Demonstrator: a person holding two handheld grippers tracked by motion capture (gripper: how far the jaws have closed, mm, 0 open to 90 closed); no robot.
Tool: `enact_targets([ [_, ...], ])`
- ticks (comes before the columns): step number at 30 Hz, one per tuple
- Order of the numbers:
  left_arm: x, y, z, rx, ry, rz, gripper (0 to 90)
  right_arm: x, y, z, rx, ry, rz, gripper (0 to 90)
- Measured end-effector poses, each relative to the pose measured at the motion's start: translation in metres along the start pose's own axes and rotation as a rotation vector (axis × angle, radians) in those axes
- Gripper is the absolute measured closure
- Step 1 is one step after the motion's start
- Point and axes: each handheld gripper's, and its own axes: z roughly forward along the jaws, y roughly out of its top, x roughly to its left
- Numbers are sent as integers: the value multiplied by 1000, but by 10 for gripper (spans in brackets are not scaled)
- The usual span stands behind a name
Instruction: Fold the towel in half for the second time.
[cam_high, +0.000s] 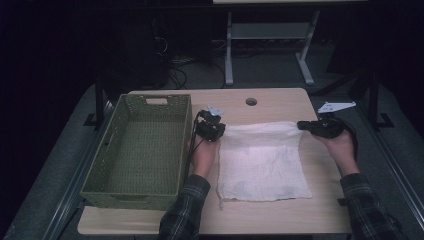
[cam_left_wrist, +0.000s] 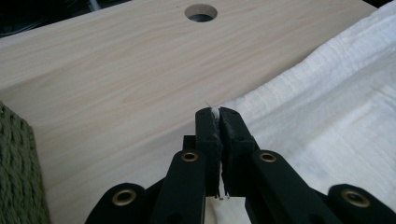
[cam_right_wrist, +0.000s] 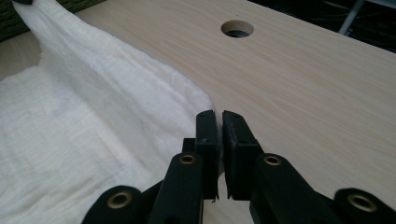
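Both forearms are reaching forward, left gripper (cam_high: 220, 131) and right gripper (cam_high: 301, 125) each pinching a far corner of the cloth (cam_high: 260, 162), lifting its edge.

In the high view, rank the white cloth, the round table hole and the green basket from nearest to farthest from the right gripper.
1. white cloth: its far right corner is pinched in the right gripper.
2. round table hole: farther back, to the gripper's left.
3. green basket: across the cloth, at the table's left side.
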Motion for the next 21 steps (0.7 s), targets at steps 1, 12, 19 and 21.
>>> enact_targets([
  [1, -2, -2, -2, -6, -3, 0, 867, 2, -2, -2, 0, -1, -6, 850],
  [12, -17, -24, -26, -21, -27, 32, 867, 20, -21, -17, 10, 12, -12, 850],
  [19, -28, -42, -33, -17, -30, 64, 867, 33, -36, -27, 13, 37, 6, 850],
  [21, -30, -44, -36, -13, -31, 70, 867, 36, -41, -29, 19, 38, 7, 850],
])
